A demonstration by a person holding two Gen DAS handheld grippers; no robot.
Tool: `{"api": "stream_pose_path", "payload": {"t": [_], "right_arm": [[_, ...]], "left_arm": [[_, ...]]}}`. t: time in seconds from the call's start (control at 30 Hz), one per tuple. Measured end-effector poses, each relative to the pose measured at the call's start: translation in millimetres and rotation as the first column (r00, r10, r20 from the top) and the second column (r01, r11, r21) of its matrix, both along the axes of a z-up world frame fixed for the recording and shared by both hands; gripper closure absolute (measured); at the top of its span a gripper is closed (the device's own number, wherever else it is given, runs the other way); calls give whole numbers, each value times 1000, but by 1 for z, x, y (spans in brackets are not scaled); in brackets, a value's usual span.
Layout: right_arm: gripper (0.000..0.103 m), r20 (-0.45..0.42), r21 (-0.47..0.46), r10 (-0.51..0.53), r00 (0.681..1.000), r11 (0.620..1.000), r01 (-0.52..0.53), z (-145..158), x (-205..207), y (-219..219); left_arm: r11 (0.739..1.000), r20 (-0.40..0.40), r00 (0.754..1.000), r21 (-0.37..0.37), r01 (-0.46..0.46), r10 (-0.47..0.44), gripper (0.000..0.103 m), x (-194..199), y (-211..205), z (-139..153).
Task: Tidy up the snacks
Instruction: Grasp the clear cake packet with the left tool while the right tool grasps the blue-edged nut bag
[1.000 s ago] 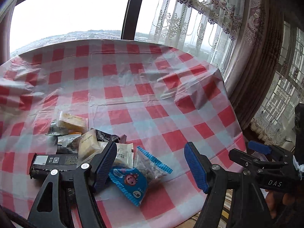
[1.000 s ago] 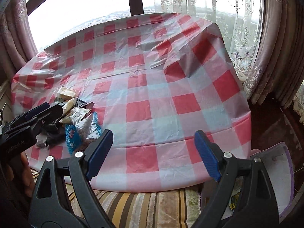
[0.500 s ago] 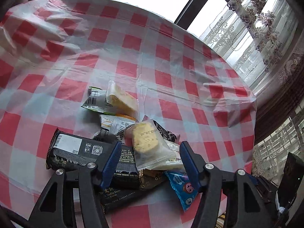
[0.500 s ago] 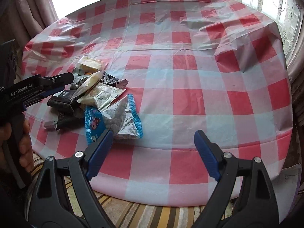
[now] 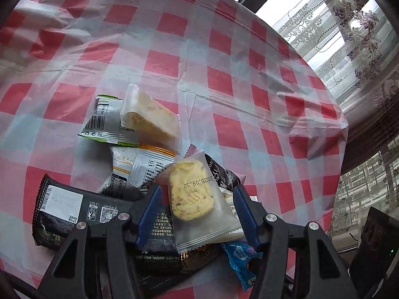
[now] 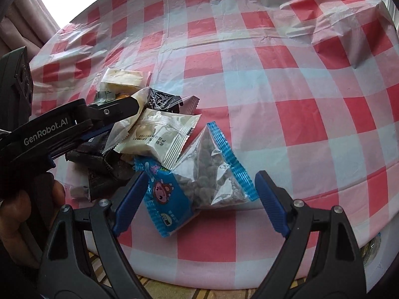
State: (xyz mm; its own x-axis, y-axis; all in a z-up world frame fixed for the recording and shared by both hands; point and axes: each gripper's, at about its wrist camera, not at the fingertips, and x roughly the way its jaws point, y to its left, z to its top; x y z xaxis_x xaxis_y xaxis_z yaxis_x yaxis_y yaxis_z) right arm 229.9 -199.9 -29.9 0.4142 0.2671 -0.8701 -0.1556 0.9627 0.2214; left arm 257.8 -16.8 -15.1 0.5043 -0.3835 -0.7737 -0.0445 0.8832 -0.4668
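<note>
Snacks sit heaped on the red-checked tablecloth [image 5: 224, 79]. The left gripper [image 5: 197, 209] hangs over the heap, jaws half apart, a frosted cookie packet [image 5: 197, 204] between its blue pads; I cannot tell whether they press it. Ahead of it lie a cake wedge [image 5: 149, 117] and a black wrapper [image 5: 72, 211]. The right gripper [image 6: 202, 199] stands wide, holding nothing, straddling a blue-edged bag of dark pieces [image 6: 212, 172].

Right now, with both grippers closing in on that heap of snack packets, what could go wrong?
The left gripper straddles the frosted pouch with a yellow biscuit, which lies atop the overlapping pile; lifting it may drag neighbours along. The right gripper brackets the blue-edged clear bag of dark pellets, near the red-checked tablecloth's front edge; a nudge could slide it off.
</note>
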Motion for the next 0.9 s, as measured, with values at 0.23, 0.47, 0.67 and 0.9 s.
{"api": "stream_pose_path", "payload": {"t": [0.23,0.47,0.67,0.9], "right_arm": [[12,-33,-32,0,999,999,-1,-14,11,10],[26,7,-45,-5,1000,999,6,-12,6,13],[34,14,-17,5,1000,1000,-5,-9,0,10],[43,18,-4,-3,1000,1000,3,-4,-10,-1]], "left_arm": [[999,-14,999,32,36,-35,61,5,-4,-8],[998,26,999,41,47,-48,66,0,-3,-3],[998,69,997,59,37,-41,66,-7,-3,4],[997,101,994,73,28,-35,66,-15,-5,12]]}}
